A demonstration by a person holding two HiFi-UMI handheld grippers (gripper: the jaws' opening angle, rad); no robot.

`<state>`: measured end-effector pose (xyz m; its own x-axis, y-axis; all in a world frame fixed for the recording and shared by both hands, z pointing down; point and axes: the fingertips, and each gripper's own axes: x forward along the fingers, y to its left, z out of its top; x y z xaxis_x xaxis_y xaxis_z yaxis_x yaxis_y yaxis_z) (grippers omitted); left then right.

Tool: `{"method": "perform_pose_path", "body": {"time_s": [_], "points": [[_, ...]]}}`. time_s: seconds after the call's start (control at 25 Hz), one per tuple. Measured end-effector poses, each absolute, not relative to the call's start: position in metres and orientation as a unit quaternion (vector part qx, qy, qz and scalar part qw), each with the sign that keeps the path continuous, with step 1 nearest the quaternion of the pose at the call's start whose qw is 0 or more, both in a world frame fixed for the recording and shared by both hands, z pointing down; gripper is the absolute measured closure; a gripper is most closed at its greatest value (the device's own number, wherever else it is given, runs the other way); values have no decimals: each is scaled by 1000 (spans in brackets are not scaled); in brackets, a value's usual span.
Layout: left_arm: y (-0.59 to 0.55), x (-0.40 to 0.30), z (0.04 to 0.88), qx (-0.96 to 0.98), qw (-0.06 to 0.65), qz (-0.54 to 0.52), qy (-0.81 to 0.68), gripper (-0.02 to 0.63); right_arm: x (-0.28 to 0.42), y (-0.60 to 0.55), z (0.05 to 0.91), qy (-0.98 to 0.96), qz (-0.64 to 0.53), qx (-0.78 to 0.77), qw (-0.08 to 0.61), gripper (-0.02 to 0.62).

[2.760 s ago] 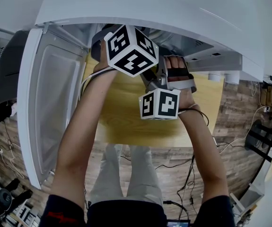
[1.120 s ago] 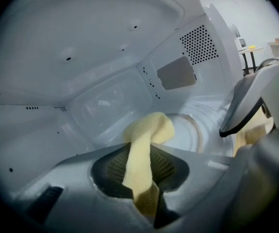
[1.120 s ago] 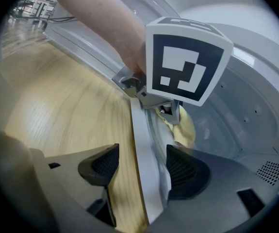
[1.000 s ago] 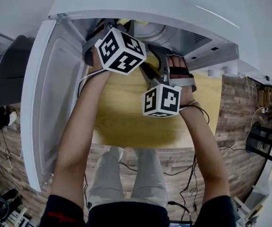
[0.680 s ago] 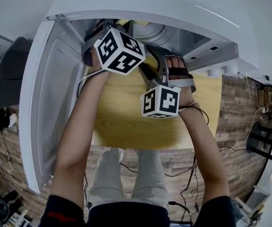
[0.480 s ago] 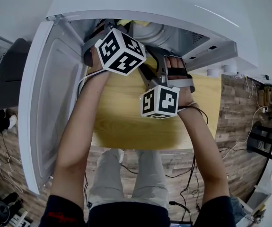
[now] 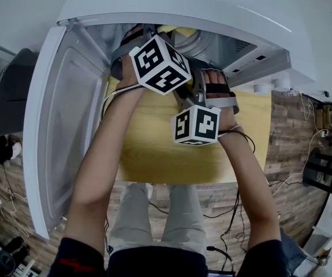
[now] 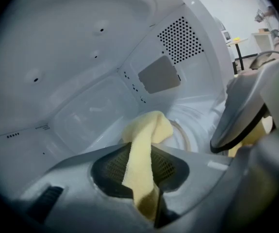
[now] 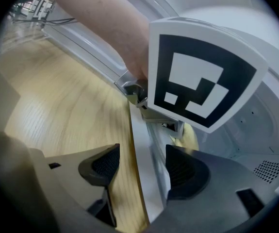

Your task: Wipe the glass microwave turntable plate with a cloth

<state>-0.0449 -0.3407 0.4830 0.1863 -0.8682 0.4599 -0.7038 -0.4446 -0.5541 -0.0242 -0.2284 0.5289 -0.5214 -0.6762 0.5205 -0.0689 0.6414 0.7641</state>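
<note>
Inside the open white microwave (image 7: 171,4) my left gripper (image 8: 146,188) is shut on a yellow cloth (image 8: 146,130). The cloth's free end lies bunched on the glass turntable plate (image 8: 190,130) on the oven floor. In the head view the left gripper's marker cube (image 7: 161,64) sits at the oven mouth, with a bit of the cloth (image 7: 177,32) showing beyond it. My right gripper (image 9: 141,166) is open at the oven's front, its jaws straddling the white lower sill (image 9: 144,178) without touching it. Its cube (image 7: 196,126) hangs over the wooden table (image 7: 154,149).
The microwave door (image 7: 62,126) hangs open at the left. The oven's back wall has a perforated vent (image 8: 180,38) and a grey cover panel (image 8: 158,75). Wooden flooring with cables (image 7: 223,206) lies below the table's near edge.
My left gripper and the cloth have shifted to the right inside the oven. The right gripper has stayed at the front sill.
</note>
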Motion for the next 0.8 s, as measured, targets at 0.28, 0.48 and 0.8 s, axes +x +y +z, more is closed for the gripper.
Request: {"method": "perform_pose_path", "body": {"time_s": [0.28, 0.48, 0.8], "points": [[-339, -24, 484, -770, 139, -389, 486, 545, -25, -229, 529, -797, -353, 237, 429, 314], [-336, -14, 484, -784, 141, -383, 467, 545, -24, -229, 529, -796, -354, 240, 428, 316], [-334, -12, 483, -791, 148, -378, 458, 545, -24, -229, 528, -797, -355, 242, 425, 317]]}}
